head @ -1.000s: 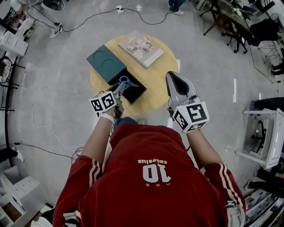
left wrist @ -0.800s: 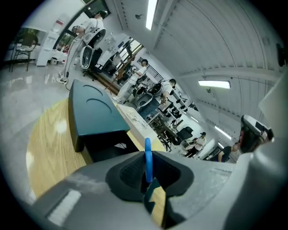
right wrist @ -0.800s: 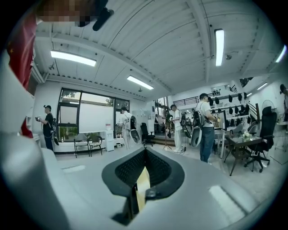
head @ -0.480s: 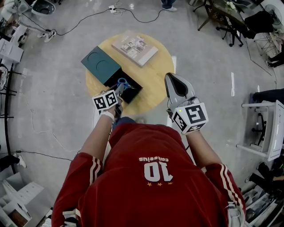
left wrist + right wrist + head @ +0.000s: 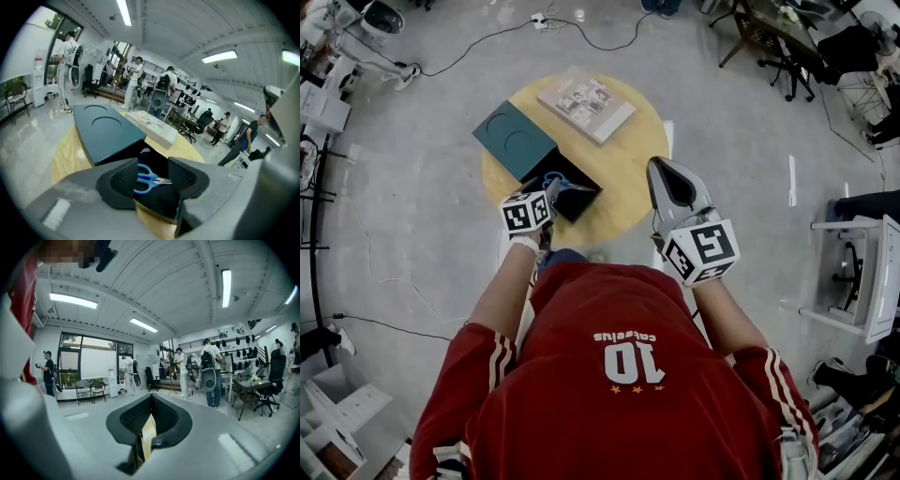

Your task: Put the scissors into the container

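Blue-handled scissors (image 5: 564,184) (image 5: 146,177) lie inside the black open container (image 5: 586,195) (image 5: 164,200) on the round wooden table (image 5: 628,178). My left gripper (image 5: 548,194) (image 5: 152,179) hovers at the container's near edge. Its jaws are opening, wide apart, and the pads (image 5: 121,182) do not touch the scissors, which show in the gap beyond them. My right gripper (image 5: 667,174) (image 5: 150,404) is raised over the table's right edge, shut and empty, pointing out into the room.
The container's dark green lid (image 5: 514,139) (image 5: 105,129) lies next to it on the far left. A flat white box (image 5: 586,101) (image 5: 151,127) sits at the table's far side. Cables, chairs and people stand around on the grey floor.
The left jaws have opened. The scissors, held up in them before, now lie in the black container. The right gripper has stayed put.
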Available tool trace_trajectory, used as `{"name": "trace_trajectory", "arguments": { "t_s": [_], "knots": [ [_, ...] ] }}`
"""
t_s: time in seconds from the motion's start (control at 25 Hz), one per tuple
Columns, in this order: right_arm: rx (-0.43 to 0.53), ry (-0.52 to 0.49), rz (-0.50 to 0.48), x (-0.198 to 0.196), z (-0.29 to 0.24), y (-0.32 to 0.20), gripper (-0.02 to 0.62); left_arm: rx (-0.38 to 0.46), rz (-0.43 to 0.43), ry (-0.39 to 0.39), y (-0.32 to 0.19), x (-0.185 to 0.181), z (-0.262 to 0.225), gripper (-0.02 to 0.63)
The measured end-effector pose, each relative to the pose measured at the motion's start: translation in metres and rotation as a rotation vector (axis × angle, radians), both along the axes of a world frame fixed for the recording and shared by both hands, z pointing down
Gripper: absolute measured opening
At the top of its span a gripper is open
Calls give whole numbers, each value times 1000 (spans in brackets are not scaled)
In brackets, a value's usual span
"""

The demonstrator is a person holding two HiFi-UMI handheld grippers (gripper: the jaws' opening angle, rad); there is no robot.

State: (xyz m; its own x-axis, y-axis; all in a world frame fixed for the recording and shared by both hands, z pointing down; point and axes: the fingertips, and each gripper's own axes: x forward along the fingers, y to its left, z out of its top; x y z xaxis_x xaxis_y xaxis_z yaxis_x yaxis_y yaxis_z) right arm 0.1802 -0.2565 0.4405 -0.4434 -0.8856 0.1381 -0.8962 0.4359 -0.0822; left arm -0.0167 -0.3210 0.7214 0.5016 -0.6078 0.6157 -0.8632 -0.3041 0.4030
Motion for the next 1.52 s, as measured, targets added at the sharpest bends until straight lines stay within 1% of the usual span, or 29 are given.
{"name": "trace_trajectory", "arguments": {
  "t_s": [0.24,0.44,0.64,0.84,1.04,1.24,1.4,1.52],
  "knots": [
    [-1,-11,-9,-3,1,-5,-11,46,-10,-17,-5,-11,-14,199],
    [3,-20,-19,-4,-1,-7,-11,118,-2,-33,-3,-13,-42,199],
    [12,-34,-41,-6,-5,-8,-11,197,3,-30,3,-9,-75,199],
    [28,-56,-80,-16,-12,-12,-11,293,7,-25,10,-4,-117,199],
    [51,-76,-104,-26,-23,-20,-11,388,11,-35,18,-11,-162,199],
    [69,-93,-109,-39,-38,-24,-11,506,29,-70,32,-26,-207,199],
    [80,-86,-132,-51,-55,-17,-11,584,13,-67,48,-36,-248,199],
    [76,-93,-142,-73,-64,-9,-11,620,0,-53,64,-59,-278,199]
  ]
}}
